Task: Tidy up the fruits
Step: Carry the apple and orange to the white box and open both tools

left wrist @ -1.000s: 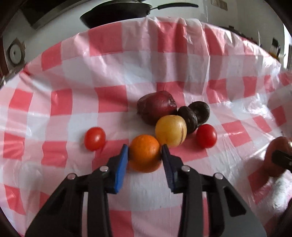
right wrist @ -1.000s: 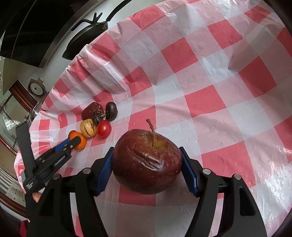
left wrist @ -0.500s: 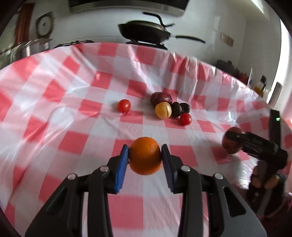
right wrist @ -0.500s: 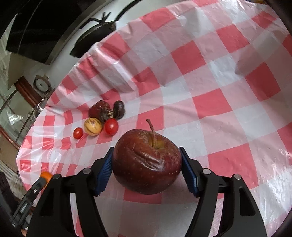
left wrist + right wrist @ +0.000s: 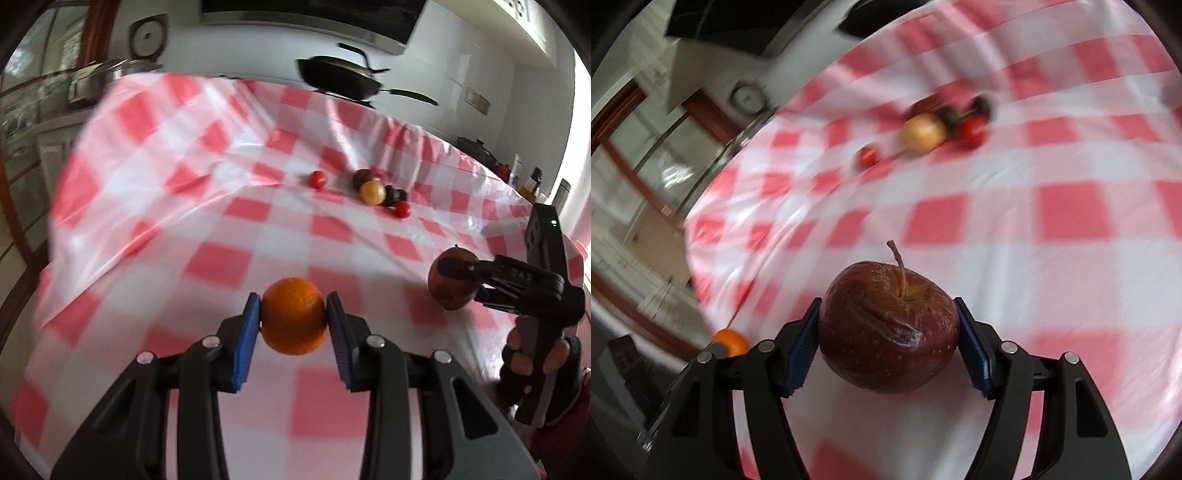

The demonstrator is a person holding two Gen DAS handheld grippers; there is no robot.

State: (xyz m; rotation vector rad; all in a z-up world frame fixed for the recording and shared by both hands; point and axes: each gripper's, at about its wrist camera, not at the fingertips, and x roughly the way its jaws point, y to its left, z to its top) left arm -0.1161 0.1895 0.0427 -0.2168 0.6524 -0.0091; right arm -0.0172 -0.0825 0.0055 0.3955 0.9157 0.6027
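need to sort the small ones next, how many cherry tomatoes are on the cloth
2. One cherry tomato sits alone left of the fruit cluster; the other lies at the cluster's near right edge. More could hide behind the cluster.

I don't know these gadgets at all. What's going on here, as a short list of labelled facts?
left gripper: closed on the orange
right gripper: closed on the wrinkled red apple, stem up
left on table: yellow fruit, two small red tomatoes, dark fruits clustered by the yellow one
surface: red-and-white checked cloth
background: black pan
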